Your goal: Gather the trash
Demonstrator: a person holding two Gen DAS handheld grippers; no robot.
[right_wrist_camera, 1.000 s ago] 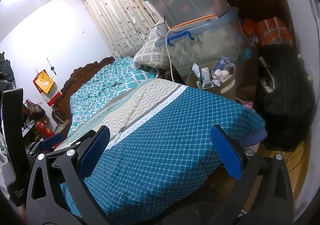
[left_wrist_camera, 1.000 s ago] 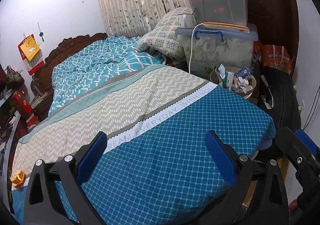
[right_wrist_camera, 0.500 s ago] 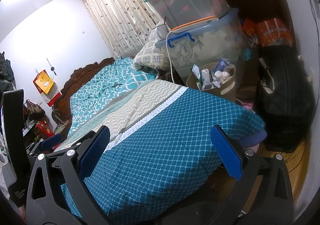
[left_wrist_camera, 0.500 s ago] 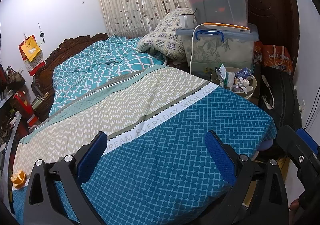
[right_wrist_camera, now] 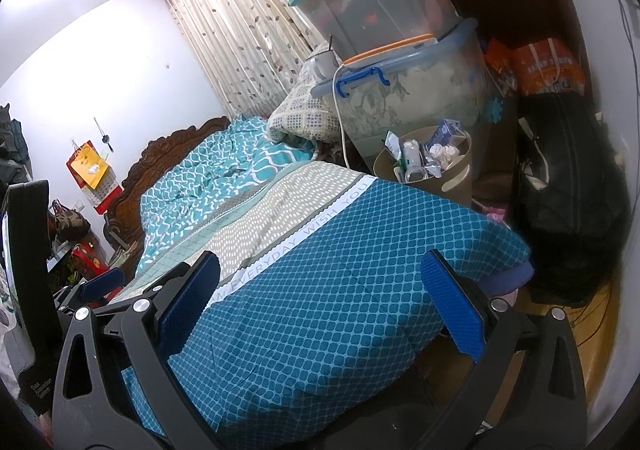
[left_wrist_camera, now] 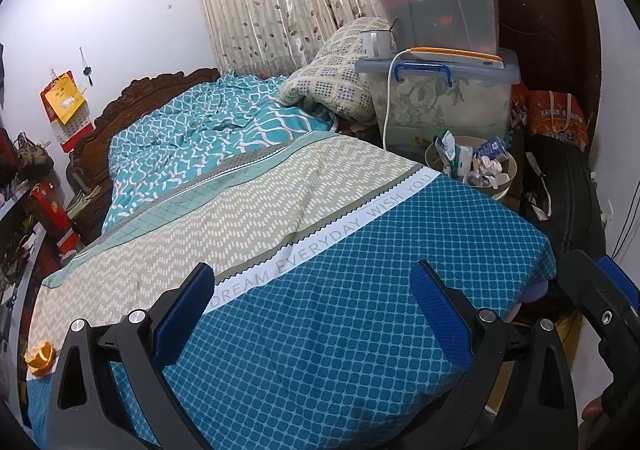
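Lying at the far left edge of the bed (left_wrist_camera: 304, 217), on the pale band of the cover, an orange peel (left_wrist_camera: 39, 358) was the only loose scrap visible on the bedding. It sat well to the left of the left gripper (left_wrist_camera: 312, 310) and slightly nearer the camera than the fingertips, so the coming move looked like a swing leftward; the left hand was plainly the nearer one, and the peel did not show in the right wrist view at all. The peel was a crumpled curl with no clear long axis.

Both tools hovered above the blue patterned end of the cover with nothing between the pads: the left gripper's jaws were spread wide and empty, and the right gripper (right_wrist_camera: 320, 298) was likewise released.

Further right, past the bed's far corner, a round bin (left_wrist_camera: 505, 185) stood on the floor below the stacked storage boxes (left_wrist_camera: 440, 89), already heaped with wrappers.

Compared with a second earlier, the left view had drifted slightly, the bin sitting a little higher in frame; jaw spacing was unchanged.
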